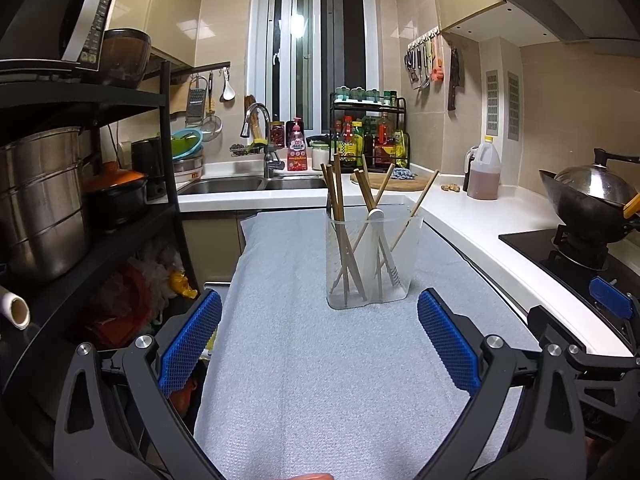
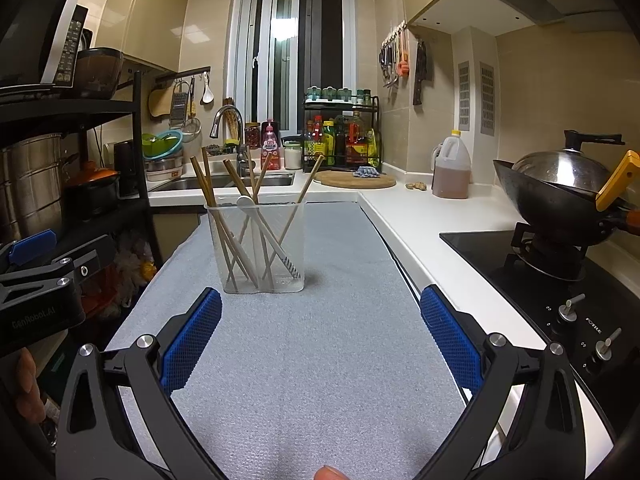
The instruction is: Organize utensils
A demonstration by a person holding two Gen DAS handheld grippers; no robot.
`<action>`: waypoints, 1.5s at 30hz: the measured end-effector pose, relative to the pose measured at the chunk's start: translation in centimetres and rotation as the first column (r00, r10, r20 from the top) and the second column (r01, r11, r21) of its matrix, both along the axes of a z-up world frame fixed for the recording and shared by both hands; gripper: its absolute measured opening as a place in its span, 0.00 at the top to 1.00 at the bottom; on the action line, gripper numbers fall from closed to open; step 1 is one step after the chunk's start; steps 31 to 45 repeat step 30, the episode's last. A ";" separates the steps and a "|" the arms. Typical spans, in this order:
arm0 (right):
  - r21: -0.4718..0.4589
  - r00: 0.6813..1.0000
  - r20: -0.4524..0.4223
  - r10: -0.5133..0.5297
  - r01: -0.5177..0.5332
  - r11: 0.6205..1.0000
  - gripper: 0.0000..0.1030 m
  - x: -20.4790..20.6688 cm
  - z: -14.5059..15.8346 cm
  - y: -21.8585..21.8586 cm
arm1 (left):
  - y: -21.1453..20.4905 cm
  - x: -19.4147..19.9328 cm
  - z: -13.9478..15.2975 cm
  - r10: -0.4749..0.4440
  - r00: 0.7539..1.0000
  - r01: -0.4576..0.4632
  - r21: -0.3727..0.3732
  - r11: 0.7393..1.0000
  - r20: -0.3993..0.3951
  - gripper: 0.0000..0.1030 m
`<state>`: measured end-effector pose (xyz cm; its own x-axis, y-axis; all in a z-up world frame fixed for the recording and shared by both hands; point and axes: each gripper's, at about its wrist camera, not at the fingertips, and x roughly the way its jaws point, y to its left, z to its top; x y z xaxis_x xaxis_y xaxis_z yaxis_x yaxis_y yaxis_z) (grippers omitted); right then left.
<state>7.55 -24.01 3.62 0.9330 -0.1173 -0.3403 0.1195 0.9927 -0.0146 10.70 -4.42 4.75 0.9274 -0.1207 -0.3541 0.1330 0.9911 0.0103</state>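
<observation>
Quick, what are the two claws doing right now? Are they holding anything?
Left claw: open, holding nothing.
Right claw: open, holding nothing.

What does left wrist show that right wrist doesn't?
Left wrist only: a paper roll at the left edge on the shelf, and the right gripper at the far right. Right wrist only: the stove knobs and the left gripper at the left. Both: the clear holder of chopsticks on the grey mat, the sink, the wok, and each view's own open jaws.
</observation>
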 end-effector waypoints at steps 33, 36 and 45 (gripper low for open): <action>0.010 1.000 -0.008 0.001 -0.001 1.000 0.05 0.1 0.0 0.3 | 0.0 -0.2 0.0 0.004 1.000 -0.004 -0.005 1.000 0.006 0.07; 0.010 1.000 -0.008 0.001 -0.001 1.000 0.05 0.1 0.0 0.3 | 0.0 -0.2 0.0 0.004 1.000 -0.004 -0.005 1.000 0.006 0.07; 0.010 1.000 -0.008 0.001 -0.001 1.000 0.05 0.1 0.0 0.3 | 0.0 -0.2 0.0 0.004 1.000 -0.004 -0.005 1.000 0.006 0.07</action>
